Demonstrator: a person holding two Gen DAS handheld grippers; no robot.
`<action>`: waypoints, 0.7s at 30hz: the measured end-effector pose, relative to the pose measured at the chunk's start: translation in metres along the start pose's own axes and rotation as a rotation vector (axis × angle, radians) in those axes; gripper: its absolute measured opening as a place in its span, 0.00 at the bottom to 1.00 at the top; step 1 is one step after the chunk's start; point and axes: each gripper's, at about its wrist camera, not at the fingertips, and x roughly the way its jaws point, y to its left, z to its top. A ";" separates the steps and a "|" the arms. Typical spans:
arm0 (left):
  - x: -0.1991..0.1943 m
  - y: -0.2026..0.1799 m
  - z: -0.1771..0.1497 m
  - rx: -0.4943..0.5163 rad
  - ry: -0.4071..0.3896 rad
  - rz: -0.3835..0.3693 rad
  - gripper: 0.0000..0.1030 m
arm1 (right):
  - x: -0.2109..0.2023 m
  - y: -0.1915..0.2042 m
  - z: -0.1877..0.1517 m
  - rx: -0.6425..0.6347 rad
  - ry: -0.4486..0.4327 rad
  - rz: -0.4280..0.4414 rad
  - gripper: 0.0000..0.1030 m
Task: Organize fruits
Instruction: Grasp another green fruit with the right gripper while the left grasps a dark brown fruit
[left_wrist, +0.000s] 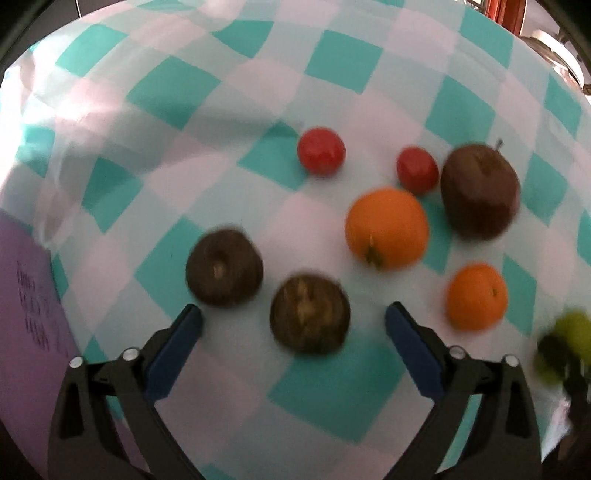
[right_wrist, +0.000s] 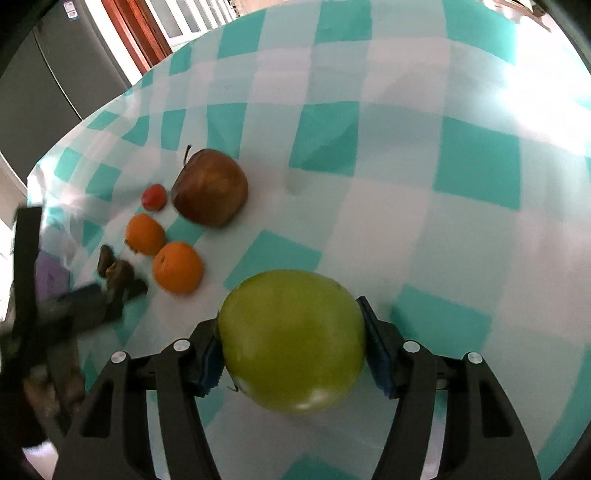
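Wide apart stand the jaws of the left gripper (left_wrist: 293, 317), nothing pressed between its blue pads; a brown fruit (left_wrist: 309, 314) lies on the checked tablecloth (left_wrist: 343, 62) just ahead of them. A second brown fruit (left_wrist: 224, 266) sits to its left, two oranges (left_wrist: 386, 228) (left_wrist: 476, 296) to the right, then a dark red apple (left_wrist: 479, 190) and two small red fruits (left_wrist: 321, 150) (left_wrist: 417, 170) farther off. A purple sheet (left_wrist: 26, 314) at the left edge bears writing too blurred to read.

From the right wrist, the right gripper (right_wrist: 291, 350) clamps a smooth green apple (right_wrist: 291, 339) above the cloth. Left of it lie the oranges, red apple and left gripper, blurred.
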 end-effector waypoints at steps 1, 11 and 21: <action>-0.001 -0.002 0.002 0.005 -0.010 0.000 0.82 | -0.001 0.002 -0.006 -0.002 -0.001 0.001 0.60; -0.042 -0.034 -0.042 0.097 0.008 -0.078 0.37 | -0.006 0.005 -0.026 0.028 -0.011 -0.004 0.60; -0.083 -0.066 -0.106 0.245 0.070 -0.142 0.37 | -0.028 0.007 -0.060 0.032 0.035 -0.022 0.60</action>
